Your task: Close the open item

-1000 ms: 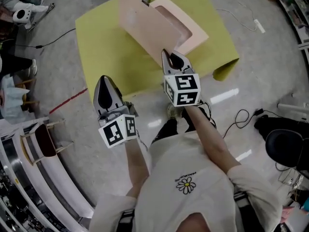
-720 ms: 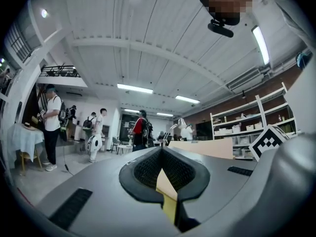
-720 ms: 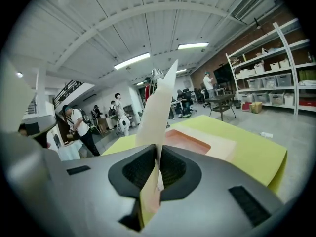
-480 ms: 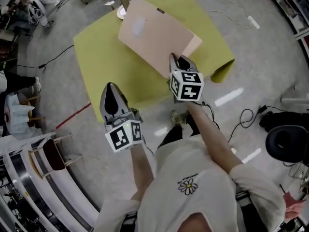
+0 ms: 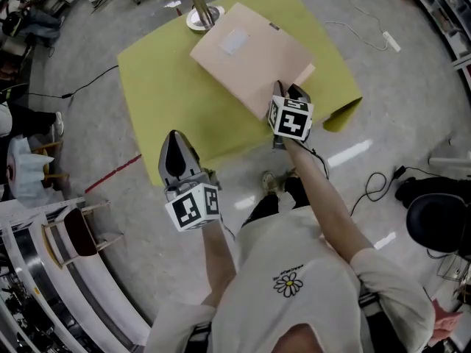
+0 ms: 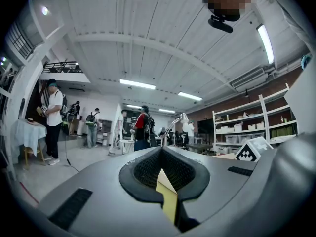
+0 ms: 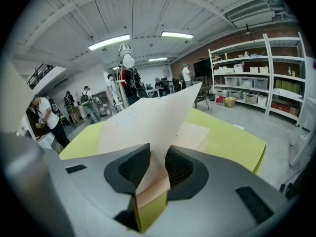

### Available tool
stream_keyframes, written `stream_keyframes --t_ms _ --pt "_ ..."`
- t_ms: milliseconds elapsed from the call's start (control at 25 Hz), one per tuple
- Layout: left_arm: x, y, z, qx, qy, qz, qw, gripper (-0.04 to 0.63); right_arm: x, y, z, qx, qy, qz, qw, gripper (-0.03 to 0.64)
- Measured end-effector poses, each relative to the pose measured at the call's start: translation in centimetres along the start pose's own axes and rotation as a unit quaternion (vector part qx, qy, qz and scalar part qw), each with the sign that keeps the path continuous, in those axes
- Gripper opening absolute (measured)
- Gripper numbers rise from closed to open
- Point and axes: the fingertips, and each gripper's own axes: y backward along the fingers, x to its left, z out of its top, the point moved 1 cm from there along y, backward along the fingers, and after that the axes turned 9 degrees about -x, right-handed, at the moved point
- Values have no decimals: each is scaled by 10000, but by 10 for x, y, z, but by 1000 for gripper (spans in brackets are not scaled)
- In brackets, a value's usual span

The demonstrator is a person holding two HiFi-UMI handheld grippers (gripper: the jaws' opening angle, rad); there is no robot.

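Opening on the box lid (image 7: 148,117), right gripper (image 7: 157,164) jaws loosely flanking its near corner; left gripper (image 6: 161,157) closed, well apart.

Shirt (image 5: 309,259): white tee, short sleeves
Chest print (image 5: 288,282): small daisy, yellow centre, tiny dark lettering above
Trousers (image 5: 259,197): black
Shoe (image 5: 269,180): light-coloured

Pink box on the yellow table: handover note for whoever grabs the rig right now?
Right gripper: jaws opening, with the lid's near corner between them, no longer pinched.
Left gripper: jaws together, empty, held by the near edge of the yellow table.
Done: lid lowered almost flat over the pink box's base.
Left: the corner at the right jaws sits slightly raised. Slide the gripper clear and press the lid flat if it doesn't settle.
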Motion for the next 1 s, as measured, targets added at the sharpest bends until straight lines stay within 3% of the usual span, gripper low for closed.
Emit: stream_keyframes --t_ms 360,720,800,880,1000 --pt "-6 -12 -2 42 57 -139 9999 14 -2 -13 -7 497 -62 -228 9985 97" --pt "-20 -14 1 2 59 -311 9995 14 -10 -5 -8 215 230 -752 9967 166" --pt "-20 -13 0 21 57 -315 9995 14 -11 -5 -5 218 519 -767 9955 183" --pt "-19 -11 -3 38 47 -329 9994 14 -5 -6 -2 141 1249 -687 9897 181" --pt "-17 -9 -6 48 26 -335 9994 14 9 -9 -5 106 1852 -419 9817 108"
